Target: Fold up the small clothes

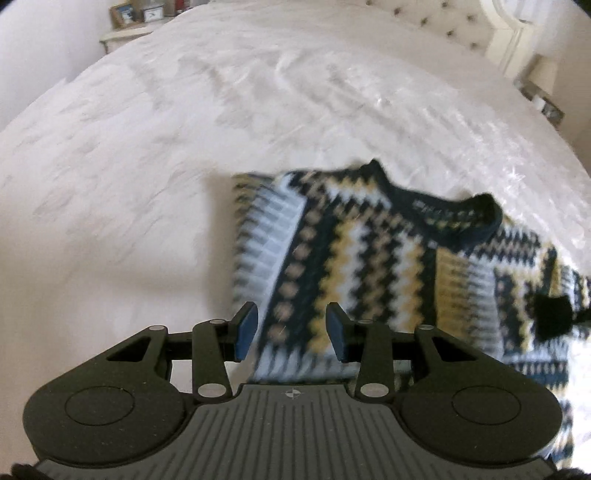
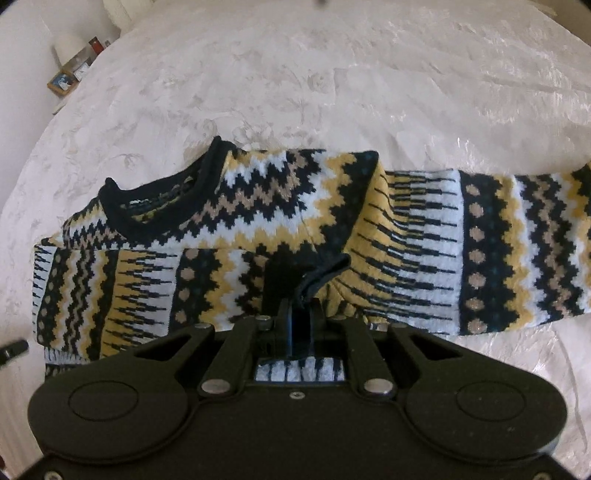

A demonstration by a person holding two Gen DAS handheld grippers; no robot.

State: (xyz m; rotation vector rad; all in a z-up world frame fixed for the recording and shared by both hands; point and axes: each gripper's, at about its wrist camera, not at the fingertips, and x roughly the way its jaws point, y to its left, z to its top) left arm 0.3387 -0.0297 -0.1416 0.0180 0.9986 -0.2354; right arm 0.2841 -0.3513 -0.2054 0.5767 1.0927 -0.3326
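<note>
Sweater [image 2: 258, 221] lies flat on the white bedspread [image 2: 332, 92], zigzag knit in navy, yellow, white and tan, dark collar [image 2: 162, 206] toward the far side. In the right wrist view one sleeve is folded across the chest from the left, its dark cuff [image 2: 291, 273] ending mid-body; the other sleeve [image 2: 480, 251] runs straight out to the right, flat on the bed. Right gripper [image 2: 299, 317]: jaws closed, pinching the folded sleeve's cuff, fabric bunched right at the tips. Left gripper [image 1: 291, 328]: jaws wide open, blue pads [image 1: 247, 328] apart with nothing between them, sitting over the lower left part of the sweater [image 1: 369, 258]; can't tell whether it touches the knit. Left wrist view is motion-blurred, pattern smeared. In that view the sweater's left edge is a straight fold line. Background: tufted headboard [image 1: 443, 18] at top, nightstand with a picture frame [image 1: 123, 13] top left.
</note>
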